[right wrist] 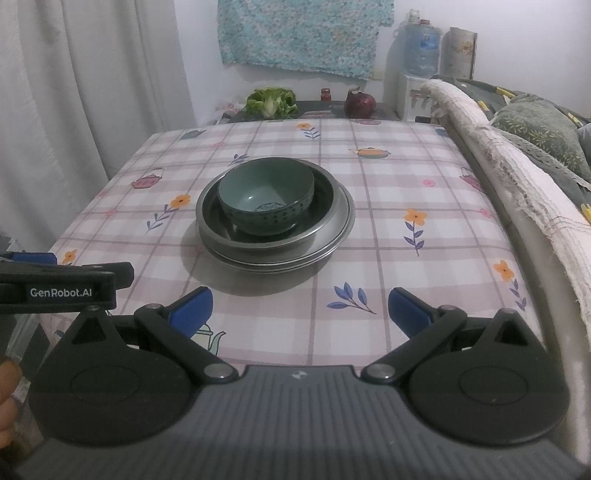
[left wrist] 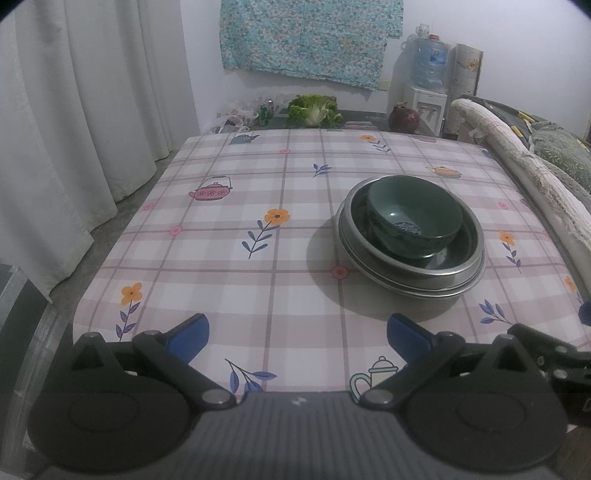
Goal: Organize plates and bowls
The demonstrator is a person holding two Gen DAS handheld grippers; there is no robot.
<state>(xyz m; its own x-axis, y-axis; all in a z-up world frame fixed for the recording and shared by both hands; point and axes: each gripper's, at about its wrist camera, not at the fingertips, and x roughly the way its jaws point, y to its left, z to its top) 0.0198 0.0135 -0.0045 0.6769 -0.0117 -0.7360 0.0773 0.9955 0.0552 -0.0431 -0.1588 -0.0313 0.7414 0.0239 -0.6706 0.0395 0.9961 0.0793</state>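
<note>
Nearest to us, both tools hang low over the near edge of the desk, fingers spread wide with nothing between them. We note the left tool first: its blue pads sit apart above the checked tablecloth, empty. Far left of that view, white curtains fall to the floor.

Moving right, we find the stack of dishes. From the left wrist view it sits right of centre on the desk: a dark green bowl upright inside a dark plate, which rests in a steel plate, with another steel plate beneath. The whole pile stands well apart from the left tool's fingers.

The right tool is likewise agape and empty, its blue pads clear of the cloth. In its view the stack lies straight ahead, near mid-desk, with the green bowl on top. The left tool's body shows at the left edge, just beside the right tool.

Beyond the desk's far edge we log a leafy cabbage, a dark red round object, and a patterned blue cloth on the wall. Further right stand a water jug on its dispenser, then bedding along the desk's right side.
</note>
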